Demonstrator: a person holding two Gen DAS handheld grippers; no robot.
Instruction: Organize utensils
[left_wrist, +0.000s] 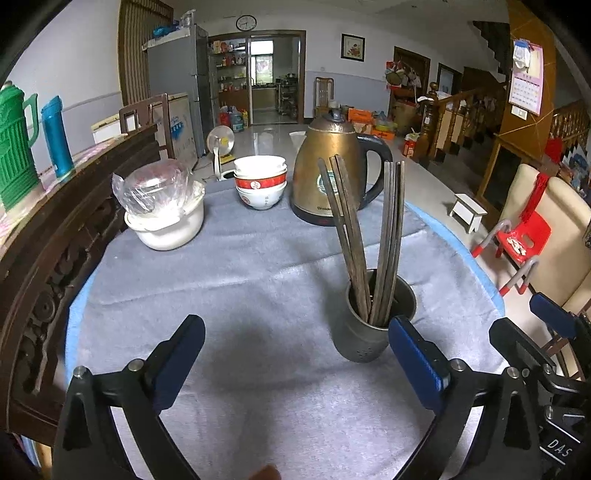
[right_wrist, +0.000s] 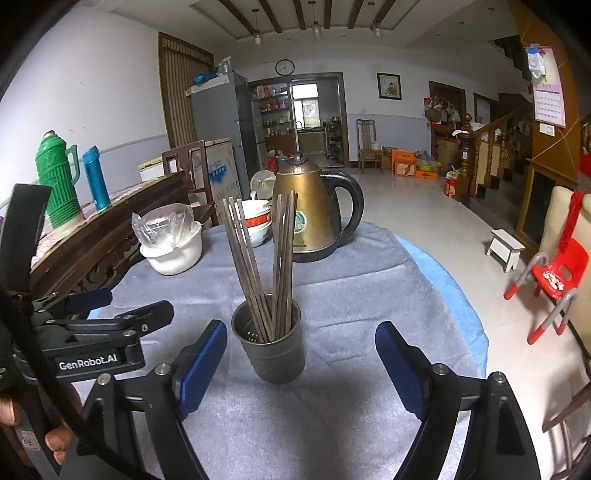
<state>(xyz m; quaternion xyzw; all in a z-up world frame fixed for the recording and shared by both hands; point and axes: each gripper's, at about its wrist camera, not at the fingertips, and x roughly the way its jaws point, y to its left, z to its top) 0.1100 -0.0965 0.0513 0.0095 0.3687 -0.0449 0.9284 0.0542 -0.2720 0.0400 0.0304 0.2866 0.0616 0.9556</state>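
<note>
Several dark wooden chopsticks (left_wrist: 345, 218) (right_wrist: 246, 266) stand upright in two leaning bunches inside a grey perforated metal holder (left_wrist: 364, 339) (right_wrist: 275, 358) on the grey tablecloth. My left gripper (left_wrist: 295, 328) is open over bare cloth, and the holder sits just beyond its right finger. My right gripper (right_wrist: 301, 328) is open too. The holder stands ahead of it between the lines of its two blue pads, and neither pad touches it. Neither gripper holds anything. Each gripper also shows at the edge of the other's view.
Behind the holder are a brass-coloured electric kettle (left_wrist: 332, 173), stacked red-and-white bowls (left_wrist: 260, 181) and a white pot (left_wrist: 166, 229) with a plastic-wrapped bowl on top. A carved wooden sideboard (left_wrist: 55, 236) with a green thermos (left_wrist: 14, 155) borders the left. The round table's edge (left_wrist: 461, 251) curves along the right.
</note>
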